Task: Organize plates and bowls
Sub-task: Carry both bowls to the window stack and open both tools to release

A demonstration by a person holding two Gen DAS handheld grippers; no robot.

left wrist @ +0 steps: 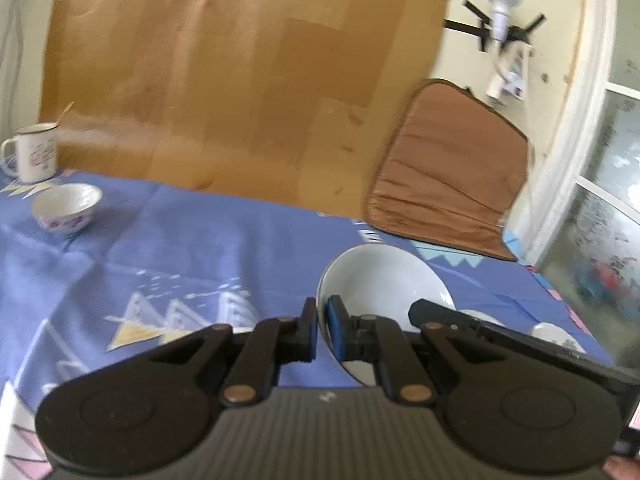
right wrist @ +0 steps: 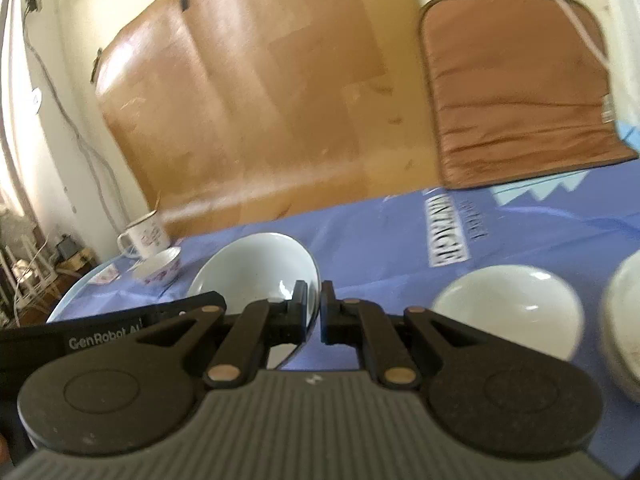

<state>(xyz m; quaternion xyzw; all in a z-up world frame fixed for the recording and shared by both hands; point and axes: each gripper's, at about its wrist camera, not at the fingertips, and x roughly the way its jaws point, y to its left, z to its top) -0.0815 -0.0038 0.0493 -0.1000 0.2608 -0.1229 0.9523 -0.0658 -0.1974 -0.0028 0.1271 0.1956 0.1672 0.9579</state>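
Observation:
A large pale white bowl is held tilted above the blue tablecloth by both grippers. My left gripper is shut on its left rim. My right gripper is shut on its right rim; the bowl shows in the right wrist view too. A small white bowl with pink flowers sits at the far left of the table, also in the right wrist view. Another white bowl sits on the cloth to the right, with part of a further bowl at the right edge.
A white enamel mug with a stick in it stands at the far left corner, also in the right wrist view. A wooden board leans on the wall behind the table. A brown cushion leans at the back right.

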